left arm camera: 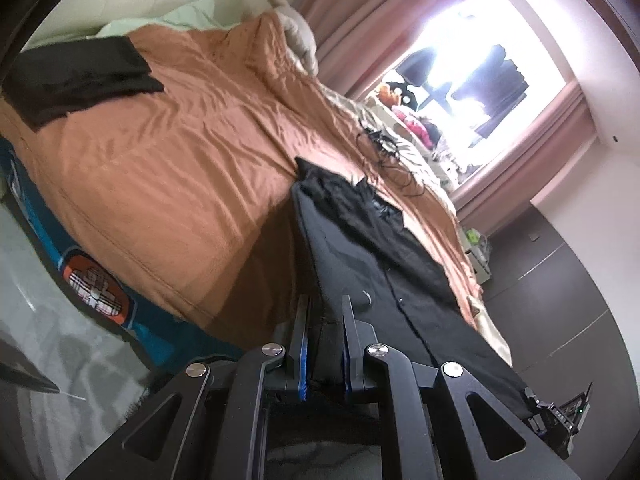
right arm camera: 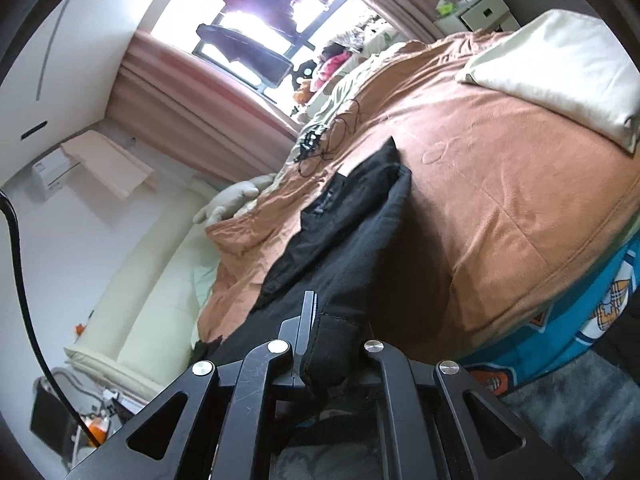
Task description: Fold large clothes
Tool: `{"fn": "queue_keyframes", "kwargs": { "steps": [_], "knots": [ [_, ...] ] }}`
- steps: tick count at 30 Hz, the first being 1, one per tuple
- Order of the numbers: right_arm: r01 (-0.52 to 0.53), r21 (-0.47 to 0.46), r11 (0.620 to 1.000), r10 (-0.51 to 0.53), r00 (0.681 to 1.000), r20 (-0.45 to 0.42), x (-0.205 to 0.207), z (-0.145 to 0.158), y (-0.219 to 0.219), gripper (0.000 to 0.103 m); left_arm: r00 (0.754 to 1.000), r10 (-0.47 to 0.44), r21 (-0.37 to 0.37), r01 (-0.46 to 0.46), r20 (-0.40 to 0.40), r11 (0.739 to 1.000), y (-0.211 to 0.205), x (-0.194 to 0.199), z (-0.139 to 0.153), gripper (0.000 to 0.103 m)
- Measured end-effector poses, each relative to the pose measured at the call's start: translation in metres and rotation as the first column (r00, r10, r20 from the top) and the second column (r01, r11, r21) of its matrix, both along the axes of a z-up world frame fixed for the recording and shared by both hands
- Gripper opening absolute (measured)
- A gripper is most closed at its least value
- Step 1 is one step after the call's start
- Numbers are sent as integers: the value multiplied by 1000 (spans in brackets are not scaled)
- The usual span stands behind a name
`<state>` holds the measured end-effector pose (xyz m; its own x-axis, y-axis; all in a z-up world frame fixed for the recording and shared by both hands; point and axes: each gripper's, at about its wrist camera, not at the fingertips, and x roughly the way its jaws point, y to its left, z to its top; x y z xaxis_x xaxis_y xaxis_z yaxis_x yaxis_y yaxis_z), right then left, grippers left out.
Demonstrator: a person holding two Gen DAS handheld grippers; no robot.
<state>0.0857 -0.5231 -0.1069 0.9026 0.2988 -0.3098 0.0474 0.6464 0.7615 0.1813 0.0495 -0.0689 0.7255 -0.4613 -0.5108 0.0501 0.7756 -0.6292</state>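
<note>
A hem of the black garment is pinched between the narrow jaws of the left gripper. Another edge of it is clamped in the right gripper, whose right finger is hidden by the cloth. From both grips the garment is stretched taut and lifted off the near edge of the bed, its far end lying crumpled on the orange cover. It is seen as dark, limp fabric with a seam and small buttons. Open cover is left on either side. Farther off, a folded dark cloth, a tangle of cables, a cream pillow and a white plush toy are seen, with the curtained window beyond.
</note>
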Motion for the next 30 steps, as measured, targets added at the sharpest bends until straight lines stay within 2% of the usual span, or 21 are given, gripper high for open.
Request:
{"fn": "queue_keyframes", "kwargs": {
  "steps": [16, 23, 30],
  "knots": [
    [-21, -63, 998, 28, 994, 110, -64, 57, 28, 8, 991, 36, -46, -30, 127, 998, 30, -75, 56, 12],
    [-30, -66, 997, 37, 993, 112, -65, 61, 27, 8, 986, 44, -55, -36, 160, 998, 32, -84, 65, 12],
    [-34, -69, 997, 41, 994, 97, -48, 58, 23, 8, 987, 41, -70, -30, 156, 997, 34, -69, 62, 12]
  ]
}}
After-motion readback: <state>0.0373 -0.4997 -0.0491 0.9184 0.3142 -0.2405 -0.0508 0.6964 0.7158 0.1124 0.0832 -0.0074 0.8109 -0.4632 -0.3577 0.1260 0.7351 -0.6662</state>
